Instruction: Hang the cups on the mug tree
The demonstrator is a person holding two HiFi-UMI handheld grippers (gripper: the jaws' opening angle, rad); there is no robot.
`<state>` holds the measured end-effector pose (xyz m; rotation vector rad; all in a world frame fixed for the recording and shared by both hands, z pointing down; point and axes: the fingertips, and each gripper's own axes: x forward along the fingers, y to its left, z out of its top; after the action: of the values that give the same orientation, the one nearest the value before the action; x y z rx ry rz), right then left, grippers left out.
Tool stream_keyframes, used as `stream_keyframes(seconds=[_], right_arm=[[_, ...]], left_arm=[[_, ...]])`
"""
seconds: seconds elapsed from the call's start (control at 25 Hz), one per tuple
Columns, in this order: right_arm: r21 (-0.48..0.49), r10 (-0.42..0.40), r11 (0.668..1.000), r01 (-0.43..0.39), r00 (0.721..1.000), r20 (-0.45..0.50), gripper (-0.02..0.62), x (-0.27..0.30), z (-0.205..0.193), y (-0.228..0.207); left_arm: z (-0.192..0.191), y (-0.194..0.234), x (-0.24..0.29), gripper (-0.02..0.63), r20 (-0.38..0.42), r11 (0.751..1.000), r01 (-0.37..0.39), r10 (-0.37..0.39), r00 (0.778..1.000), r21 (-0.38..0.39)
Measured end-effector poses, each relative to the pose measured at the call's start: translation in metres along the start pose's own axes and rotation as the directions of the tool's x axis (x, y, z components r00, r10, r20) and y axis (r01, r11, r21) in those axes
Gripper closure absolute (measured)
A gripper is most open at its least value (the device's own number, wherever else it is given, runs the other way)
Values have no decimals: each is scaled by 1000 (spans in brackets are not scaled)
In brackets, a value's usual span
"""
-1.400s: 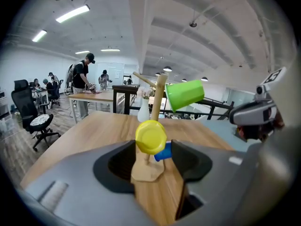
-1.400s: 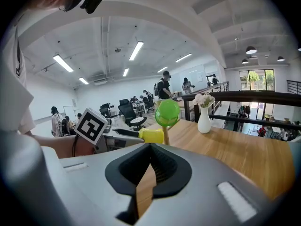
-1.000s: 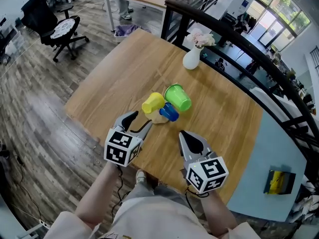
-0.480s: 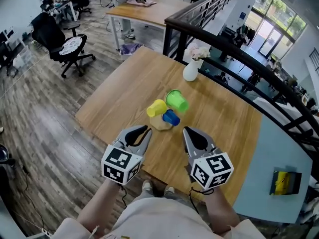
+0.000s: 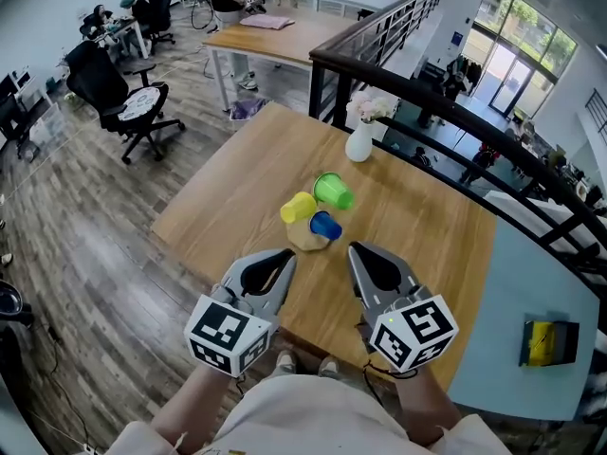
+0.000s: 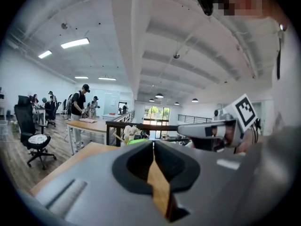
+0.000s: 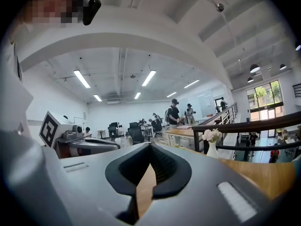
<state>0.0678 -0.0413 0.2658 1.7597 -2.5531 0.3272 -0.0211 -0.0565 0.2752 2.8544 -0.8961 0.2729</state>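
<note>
Pulled up and back from light wooden table [image 5: 228,183], both empty: left gripper [image 5: 287,257] just snapped closed, right gripper [image 5: 354,249] clamped tight; green, yellow and blue plastic cups [image 5: 332,191] seemingly hung on pale wooden mug tree [image 5: 308,240].

Head view, centre of frame. Round plastic cups: three, namely one yellow cup [image 5: 298,207], one green cup [image 5: 333,191] and one blue cup [image 5: 325,226]. Pale wooden mug tree [image 5: 308,240]: one. White ceramic vase [image 5: 359,144] with pink flowers: one. Light wooden tables: two, the near table [image 5: 237,183] and the far table [image 5: 275,38] at the top. Black office chair [image 5: 119,98], upper left: one clear; those farther back are too small to count.
</note>
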Motion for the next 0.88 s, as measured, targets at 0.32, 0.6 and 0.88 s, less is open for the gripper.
stream_keyframes(seconds=[0.32,0.6,0.88], right_arm=[[9,42,999,-42,999,19,595,-28,9,18],[10,62,998,-62,997,40,595,-42,9,26],[2,89,996,-89,996,-9,595,-44,-8,32]], left_arm=[[-7,-29,-13,603,-12,997,21,-20,1000,71],[-26,-39,-17,603,-47,999,29,-28,999,33],[-26,-35,-19,603,-46,1000,1,-2,999,-13]])
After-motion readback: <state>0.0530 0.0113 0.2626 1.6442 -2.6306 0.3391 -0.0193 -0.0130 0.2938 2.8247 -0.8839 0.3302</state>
